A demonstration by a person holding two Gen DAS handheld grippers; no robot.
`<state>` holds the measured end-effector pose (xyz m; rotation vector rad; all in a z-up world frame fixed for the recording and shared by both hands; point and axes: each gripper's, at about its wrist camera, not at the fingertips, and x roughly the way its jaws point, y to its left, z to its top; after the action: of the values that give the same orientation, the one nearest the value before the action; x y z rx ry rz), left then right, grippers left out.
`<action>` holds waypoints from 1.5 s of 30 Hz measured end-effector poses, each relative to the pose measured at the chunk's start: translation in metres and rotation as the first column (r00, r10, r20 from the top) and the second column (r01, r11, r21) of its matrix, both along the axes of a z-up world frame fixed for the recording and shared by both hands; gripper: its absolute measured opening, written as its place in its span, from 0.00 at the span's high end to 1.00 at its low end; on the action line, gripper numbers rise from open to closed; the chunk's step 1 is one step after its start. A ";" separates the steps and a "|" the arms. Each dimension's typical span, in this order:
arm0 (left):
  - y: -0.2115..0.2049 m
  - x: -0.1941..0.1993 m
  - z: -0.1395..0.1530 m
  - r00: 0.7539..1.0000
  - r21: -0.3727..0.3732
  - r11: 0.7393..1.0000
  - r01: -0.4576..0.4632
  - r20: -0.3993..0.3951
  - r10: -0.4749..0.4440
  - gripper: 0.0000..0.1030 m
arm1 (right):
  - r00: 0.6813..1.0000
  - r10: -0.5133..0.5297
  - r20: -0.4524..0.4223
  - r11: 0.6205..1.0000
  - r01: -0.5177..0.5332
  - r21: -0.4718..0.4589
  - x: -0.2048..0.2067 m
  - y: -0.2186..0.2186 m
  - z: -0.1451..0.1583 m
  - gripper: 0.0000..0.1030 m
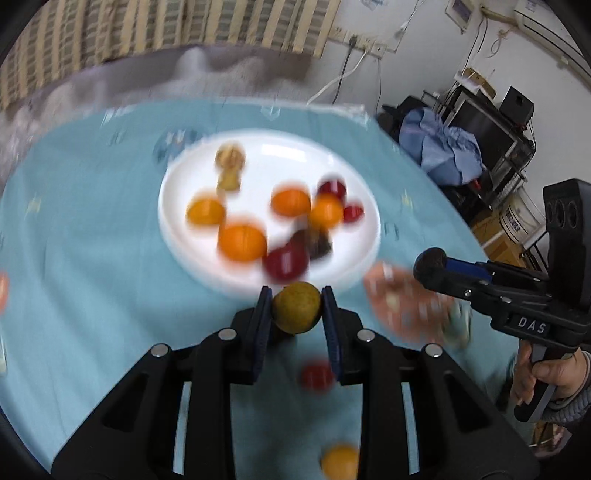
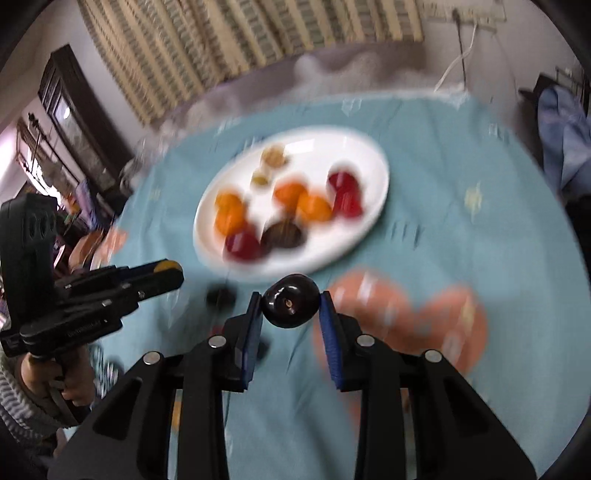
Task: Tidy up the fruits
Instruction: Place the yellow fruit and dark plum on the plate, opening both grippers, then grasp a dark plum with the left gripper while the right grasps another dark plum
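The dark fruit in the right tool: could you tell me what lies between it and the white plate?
Only bare blue tablecloth, in the right wrist view, separates the dark fruit from the plate.

This is looking like a lived-in room of a home. A striped curtain [image 1: 159, 29] is hanging behind a counter [image 1: 92, 258] that is wearing a light blue cloth, and a white plate [image 1: 354, 177] of fruit is sitting on it. Cables are trailing from wall sockets [image 1: 360, 40], blue clothing [image 1: 443, 147] is lying heaped beside a cluttered rack [image 1: 491, 122], and a dark wooden cabinet [image 2: 70, 122] is standing at one side.
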<state>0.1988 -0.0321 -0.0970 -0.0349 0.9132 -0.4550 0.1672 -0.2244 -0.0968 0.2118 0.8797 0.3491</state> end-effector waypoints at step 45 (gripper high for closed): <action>-0.003 -0.005 -0.077 0.987 0.068 0.997 -0.031 -0.156 0.041 0.63 | 0.988 -0.121 -0.094 0.992 0.124 0.026 -0.073 -0.034 -0.037 0.42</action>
<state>0.1938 -0.0353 -0.1741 -0.0284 1.0808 -0.3926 0.0947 -0.2588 -0.1334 0.3122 0.9483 0.2401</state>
